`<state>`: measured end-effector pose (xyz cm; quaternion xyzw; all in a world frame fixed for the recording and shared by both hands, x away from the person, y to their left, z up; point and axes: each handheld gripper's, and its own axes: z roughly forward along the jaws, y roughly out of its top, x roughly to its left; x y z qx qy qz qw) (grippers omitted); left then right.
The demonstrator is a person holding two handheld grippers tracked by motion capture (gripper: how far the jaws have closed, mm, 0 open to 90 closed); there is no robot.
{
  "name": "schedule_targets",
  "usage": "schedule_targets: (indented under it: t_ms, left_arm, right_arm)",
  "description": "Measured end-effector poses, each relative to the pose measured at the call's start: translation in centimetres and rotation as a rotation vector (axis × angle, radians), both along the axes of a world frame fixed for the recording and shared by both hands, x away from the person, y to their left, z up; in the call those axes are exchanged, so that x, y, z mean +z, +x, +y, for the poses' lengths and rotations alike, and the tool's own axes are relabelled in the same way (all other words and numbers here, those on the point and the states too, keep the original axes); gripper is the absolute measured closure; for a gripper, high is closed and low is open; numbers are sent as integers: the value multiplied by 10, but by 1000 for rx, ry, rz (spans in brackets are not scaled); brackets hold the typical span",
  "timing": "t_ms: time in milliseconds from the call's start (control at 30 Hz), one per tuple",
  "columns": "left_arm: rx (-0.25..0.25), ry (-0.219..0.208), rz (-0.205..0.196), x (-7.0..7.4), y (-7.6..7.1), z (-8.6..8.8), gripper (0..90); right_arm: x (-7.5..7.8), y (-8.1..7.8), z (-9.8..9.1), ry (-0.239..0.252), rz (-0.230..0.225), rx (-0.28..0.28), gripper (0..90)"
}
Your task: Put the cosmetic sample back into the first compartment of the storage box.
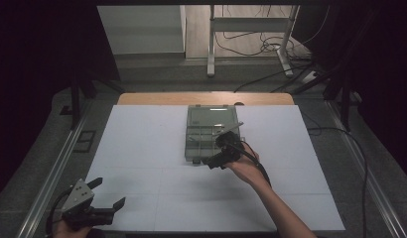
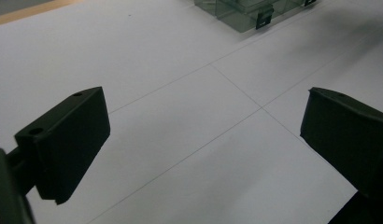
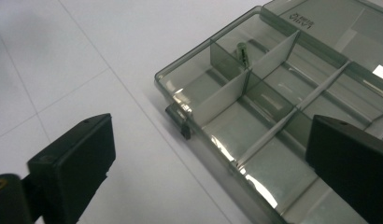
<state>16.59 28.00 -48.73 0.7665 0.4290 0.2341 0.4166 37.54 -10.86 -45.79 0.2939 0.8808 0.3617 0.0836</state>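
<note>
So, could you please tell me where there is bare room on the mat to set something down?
The white mat is bare left of the organizer box, down to the left gripper, and right of the box to the mat's edge. The near strip between the forearms is also free. It is crowded at the box's near right corner, where the right gripper hovers, open.

A smoky grey, see-through compartment box with black latches sits on a white bench ruled with thin grey lines, its far edge tan wood, and both grippers' jaws are matte black.
</note>
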Motion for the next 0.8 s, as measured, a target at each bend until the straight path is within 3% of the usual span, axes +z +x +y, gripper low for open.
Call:
schedule_targets:
  t_ms: [500,800]
  left_arm:
    - [-2,-2,-3,0,0,0,19]
    - [-1,-1,-3,0,-1,0,19]
  right_arm:
    - [-4,-21,-18,2,-16,19,8]
    - [-1,-31,-33,16,-31,-4,8]
